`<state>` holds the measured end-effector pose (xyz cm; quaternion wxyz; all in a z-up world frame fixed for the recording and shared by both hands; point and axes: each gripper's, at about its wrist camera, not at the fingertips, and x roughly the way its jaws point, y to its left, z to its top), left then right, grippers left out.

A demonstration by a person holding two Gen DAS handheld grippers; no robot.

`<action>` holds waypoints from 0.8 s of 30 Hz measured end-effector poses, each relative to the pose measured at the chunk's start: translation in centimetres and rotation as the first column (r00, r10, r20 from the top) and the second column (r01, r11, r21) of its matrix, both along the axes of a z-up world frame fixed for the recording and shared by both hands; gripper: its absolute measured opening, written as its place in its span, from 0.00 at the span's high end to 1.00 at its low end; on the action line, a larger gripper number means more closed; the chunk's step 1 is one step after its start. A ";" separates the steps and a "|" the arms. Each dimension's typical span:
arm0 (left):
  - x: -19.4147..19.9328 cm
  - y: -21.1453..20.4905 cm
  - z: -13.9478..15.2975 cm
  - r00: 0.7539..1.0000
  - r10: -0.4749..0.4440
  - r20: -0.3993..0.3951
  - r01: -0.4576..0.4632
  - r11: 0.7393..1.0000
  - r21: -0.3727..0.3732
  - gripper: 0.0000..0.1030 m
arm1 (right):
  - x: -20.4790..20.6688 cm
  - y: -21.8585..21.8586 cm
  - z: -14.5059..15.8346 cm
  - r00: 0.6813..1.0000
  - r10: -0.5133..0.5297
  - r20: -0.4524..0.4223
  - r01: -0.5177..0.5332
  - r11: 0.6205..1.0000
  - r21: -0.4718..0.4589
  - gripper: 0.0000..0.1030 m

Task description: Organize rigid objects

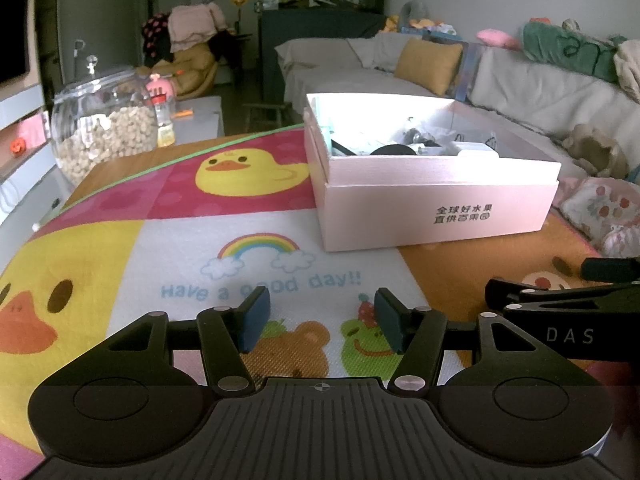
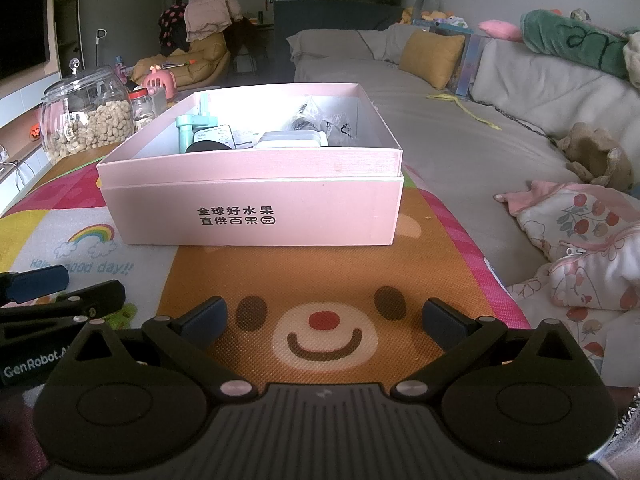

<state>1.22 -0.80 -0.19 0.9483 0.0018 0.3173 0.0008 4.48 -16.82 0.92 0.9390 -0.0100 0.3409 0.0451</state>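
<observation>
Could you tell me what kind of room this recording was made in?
Most likely a home living room: a long covered sofa with cushions, a cartoon play mat over a low table, and a snack jar beside a pink box.

A cartoon mat [image 2: 320,280] covers the table, a clear jar [image 1: 100,128] of pale nuts stands at its far left corner, and a grey sofa [image 2: 460,128] with a yellow cushion [image 2: 432,58] lies behind.

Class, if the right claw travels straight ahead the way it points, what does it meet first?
Probably the near wall of the pink box; the open right claw faces it squarely over bare mat.
</observation>
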 end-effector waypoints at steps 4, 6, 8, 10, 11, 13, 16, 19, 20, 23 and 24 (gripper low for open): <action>0.0 -0.1 0.0 1.000 0.000 0.000 0.000 1.000 -0.003 0.39 | 0.0 0.0 0.0 1.000 0.000 0.000 0.000 1.000 0.000 0.00; 0.0 0.0 0.0 1.000 0.000 0.000 0.000 1.000 -0.003 0.39 | 0.0 0.0 0.0 1.000 0.000 0.000 0.000 1.000 0.000 0.00; 0.0 0.0 0.0 1.000 0.000 0.000 0.000 1.000 -0.002 0.39 | 0.0 0.0 0.0 1.000 0.000 0.000 0.000 1.000 0.000 0.00; 0.0 -0.1 0.0 1.000 0.000 0.000 0.000 1.000 -0.003 0.39 | 0.0 0.0 0.0 1.000 0.000 0.000 0.000 1.000 0.000 0.00; 0.0 0.0 0.0 1.000 0.000 0.000 0.000 1.000 -0.003 0.39 | 0.0 0.0 0.0 1.000 0.000 0.000 0.000 1.000 0.000 0.00; 0.0 -0.1 0.0 1.000 0.000 0.000 0.000 1.000 -0.001 0.39 | 0.0 0.0 0.0 1.000 0.000 0.000 0.000 1.000 0.000 0.00; 0.0 0.0 0.0 1.000 0.000 0.001 0.000 1.000 -0.003 0.39 | 0.0 0.0 0.0 1.000 0.000 0.000 0.000 1.000 0.000 0.00; 0.0 -0.1 0.0 1.000 0.000 0.000 0.000 1.000 0.004 0.39 | 0.0 0.0 0.0 1.000 0.000 0.000 0.000 1.000 0.000 0.00; 0.0 -0.2 0.0 1.000 0.000 0.000 0.000 1.000 0.009 0.39 | 0.0 0.0 0.0 1.000 0.000 0.000 0.000 1.000 0.000 0.00; 0.0 -0.2 0.1 1.000 0.000 0.001 0.000 1.000 0.012 0.39 | 0.0 0.0 0.0 1.000 0.000 0.000 0.000 1.000 0.000 0.00; 0.0 -0.2 0.1 1.000 0.000 0.001 0.000 1.000 0.010 0.39 | 0.0 0.0 0.0 1.000 0.000 0.000 0.000 1.000 0.000 0.00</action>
